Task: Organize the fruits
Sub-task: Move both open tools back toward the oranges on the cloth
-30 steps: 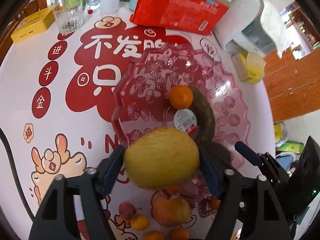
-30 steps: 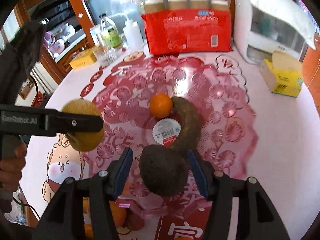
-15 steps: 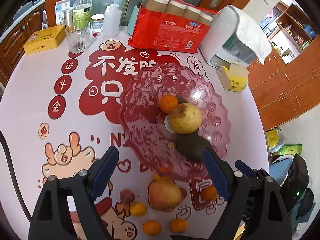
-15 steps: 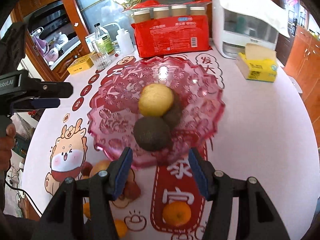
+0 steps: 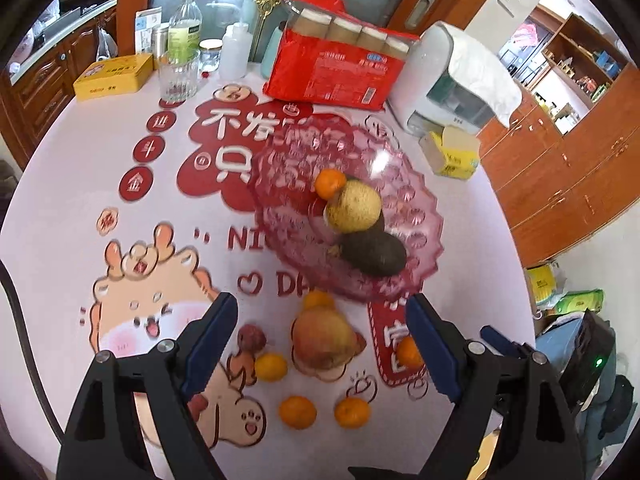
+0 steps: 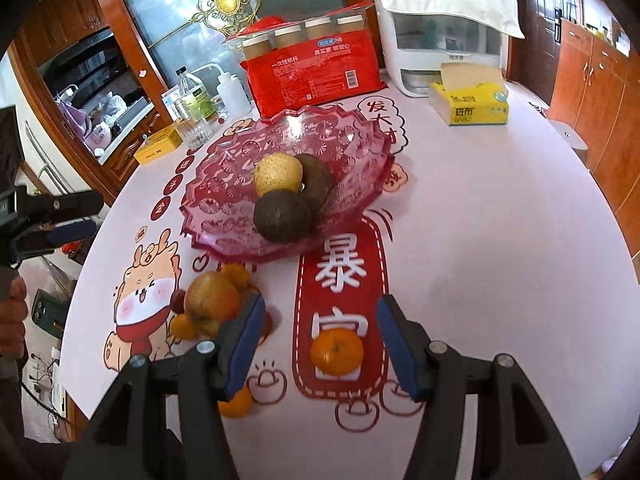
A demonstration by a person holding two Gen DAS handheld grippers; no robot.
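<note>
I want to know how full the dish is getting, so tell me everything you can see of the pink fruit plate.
The pink fruit plate looks like clear moulded plastic with a scalloped, upturned rim and a pressed flower pattern. It sits flat on the printed tablecloth, in front of the red package. It holds a yellow pear, two dark round fruits and a tangerine, clustered at the centre. No claw touches it.

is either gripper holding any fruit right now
No. The left gripper and the right gripper are both open and hold nothing; the fruit lies in the bowl or on the table.
</note>
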